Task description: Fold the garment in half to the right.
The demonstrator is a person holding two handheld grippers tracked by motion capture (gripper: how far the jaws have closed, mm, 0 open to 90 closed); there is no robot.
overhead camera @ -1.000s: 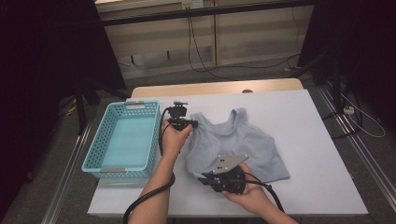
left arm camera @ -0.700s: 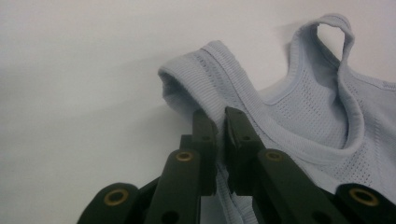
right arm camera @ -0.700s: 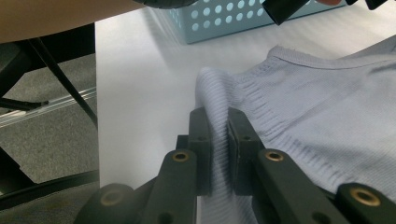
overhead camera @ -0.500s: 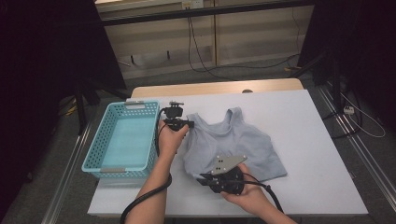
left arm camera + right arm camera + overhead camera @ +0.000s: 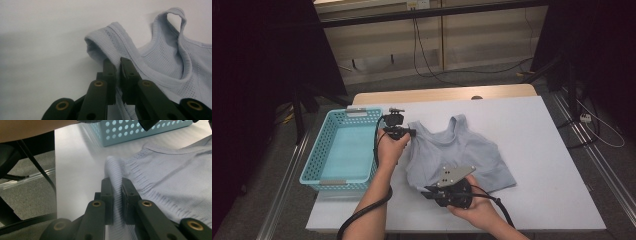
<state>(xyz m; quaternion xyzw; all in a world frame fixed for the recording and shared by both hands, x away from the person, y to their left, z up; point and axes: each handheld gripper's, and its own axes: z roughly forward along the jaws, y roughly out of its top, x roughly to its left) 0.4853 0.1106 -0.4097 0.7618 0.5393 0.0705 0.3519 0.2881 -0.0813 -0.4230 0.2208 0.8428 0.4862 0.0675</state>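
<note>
A pale blue knit tank top (image 5: 462, 152) lies on the white table (image 5: 537, 150), straps toward the far side. My left gripper (image 5: 409, 133) is shut on its near shoulder strap; the left gripper view has that ribbed strap (image 5: 112, 47) pinched between the black jaws (image 5: 118, 65). My right gripper (image 5: 428, 192) is shut on the ribbed hem at the top's lower left corner. In the right gripper view a fold of hem (image 5: 115, 170) stands up between the jaws (image 5: 117, 185).
A light blue plastic basket (image 5: 318, 165) stands at the table's left edge, close beside the left hand; its perforated wall (image 5: 140, 131) is near the hem. Cables trail from both grippers. Beyond the table's left edge are a metal floor rail and dark stands.
The left hand has shifted slightly toward the far side with the strap. The right hand has kept still on the hem.
</note>
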